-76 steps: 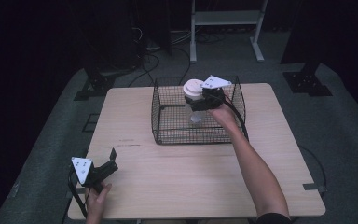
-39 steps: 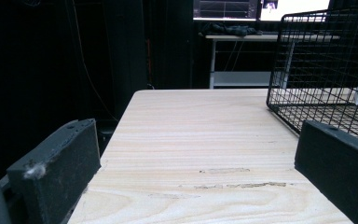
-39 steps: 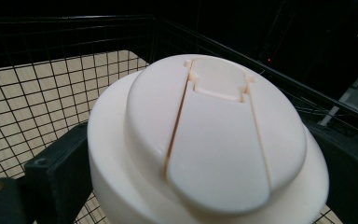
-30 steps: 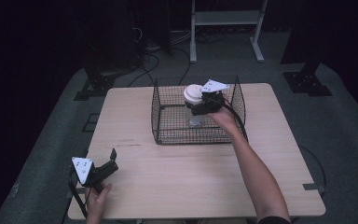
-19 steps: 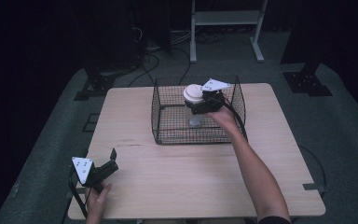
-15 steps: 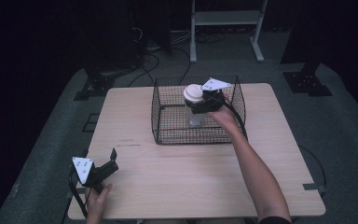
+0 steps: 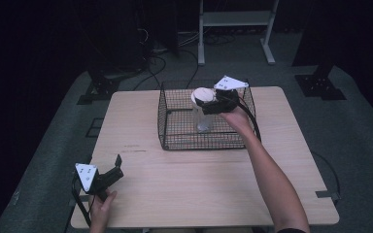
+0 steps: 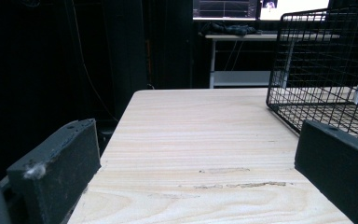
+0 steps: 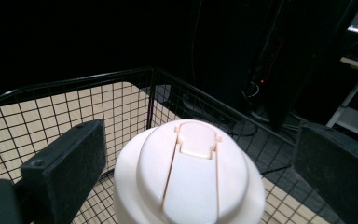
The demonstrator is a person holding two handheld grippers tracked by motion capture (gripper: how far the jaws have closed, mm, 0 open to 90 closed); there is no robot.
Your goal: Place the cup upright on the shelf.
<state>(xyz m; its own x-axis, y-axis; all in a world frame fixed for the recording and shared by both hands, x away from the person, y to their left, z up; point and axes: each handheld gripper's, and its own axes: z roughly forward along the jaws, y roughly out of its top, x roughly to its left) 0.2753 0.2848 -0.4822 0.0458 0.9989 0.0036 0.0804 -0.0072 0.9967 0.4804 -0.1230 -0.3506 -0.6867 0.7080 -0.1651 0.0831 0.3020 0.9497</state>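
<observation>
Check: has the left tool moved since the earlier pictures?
No. The left tool sits at the same spot by the table's near left corner.

No legible text, label, brand, number or sign is found on any surface. The white lid (image 9: 189,175) of the bottle carries only moulded ridges and a flip tab, no lettering. The grey plates on the left gripper (image 7: 108,177) and the right gripper (image 7: 212,100) bear small dark dots, not characters. The wire basket (image 7: 175,138) and the wooden table (image 7: 184,179) are unmarked. A bright screen (image 8: 303,4) in the background of the left gripper view is too small to read.
</observation>
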